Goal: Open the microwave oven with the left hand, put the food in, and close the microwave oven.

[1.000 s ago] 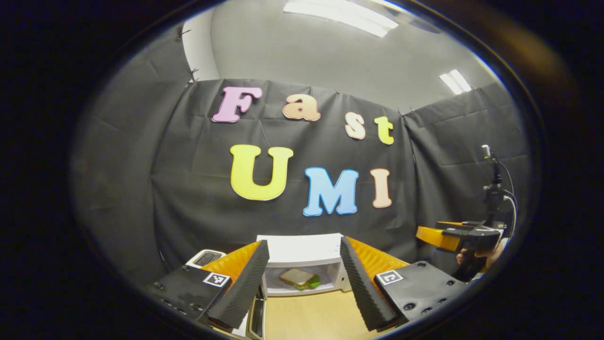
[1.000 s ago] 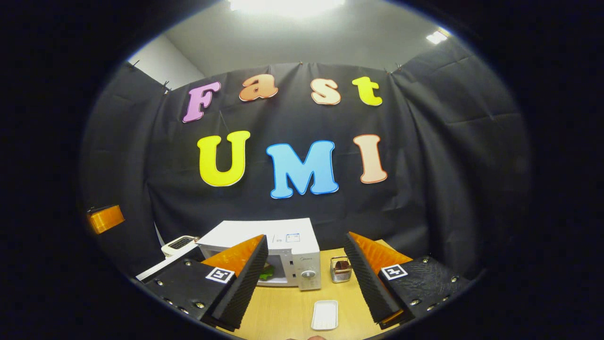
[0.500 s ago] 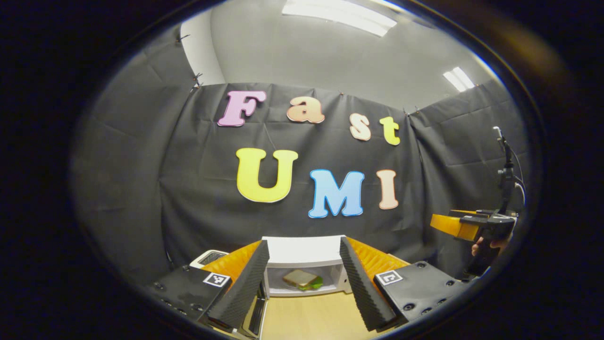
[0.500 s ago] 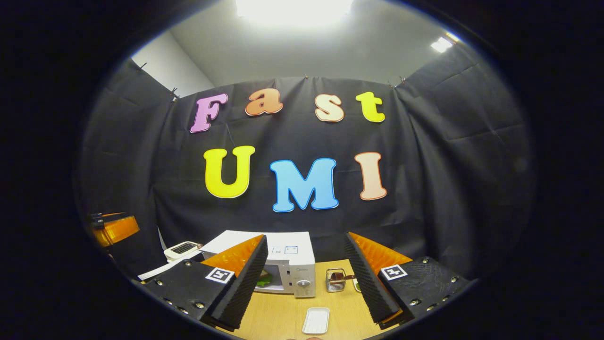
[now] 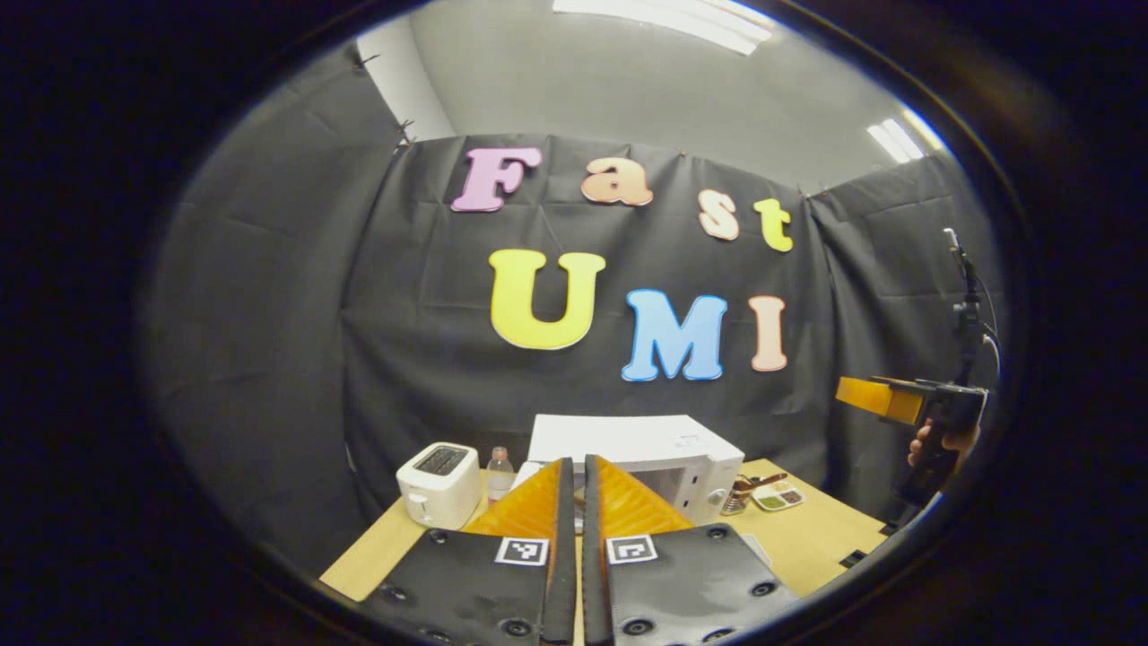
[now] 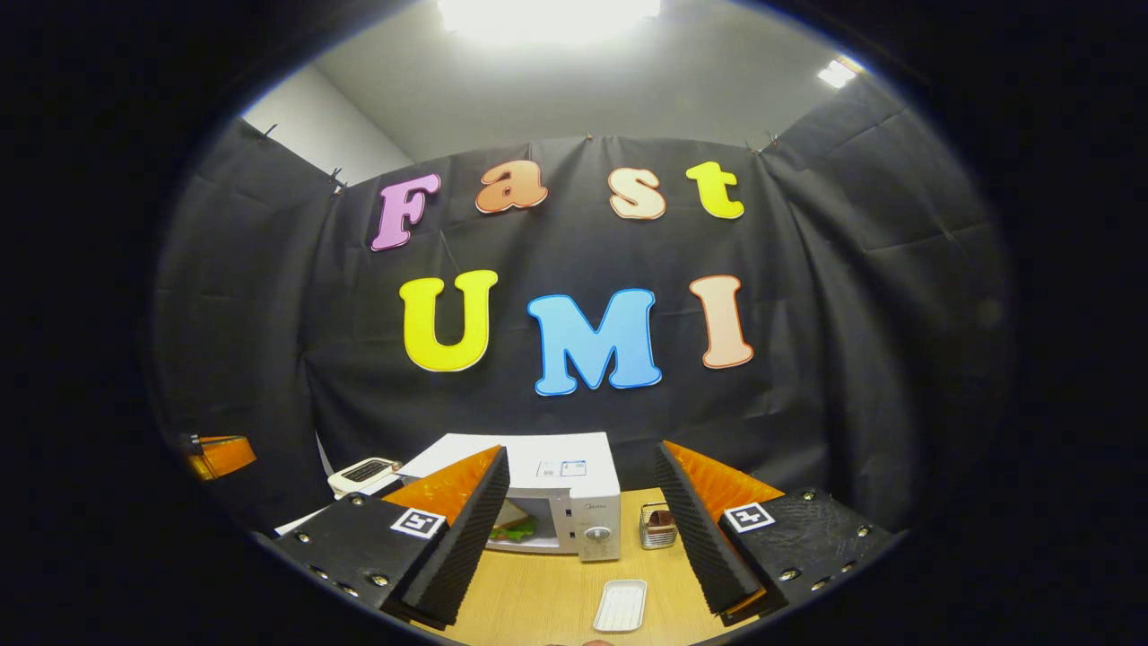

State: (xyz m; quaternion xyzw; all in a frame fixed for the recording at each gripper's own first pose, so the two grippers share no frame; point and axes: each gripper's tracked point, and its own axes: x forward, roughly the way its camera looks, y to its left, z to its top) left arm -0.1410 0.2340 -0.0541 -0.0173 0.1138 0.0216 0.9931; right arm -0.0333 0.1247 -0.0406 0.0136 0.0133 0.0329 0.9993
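Low in the left gripper view my left claw (image 5: 571,502) is clenched on nothing, fingers pressed together. In the right gripper view my right claw (image 6: 581,511) is spread wide and empty above the pale wooden table (image 6: 538,601). Beyond it lies a small white ribbed tray (image 6: 621,605). At lower centre stands the boxy white microwave oven (image 6: 560,502), its door apparently open, with the bread-and-lettuce sandwich (image 6: 513,526) inside. I judge closing remains; a clenched claw could skid off the door and leave it ajar. The stickers are too small to read.
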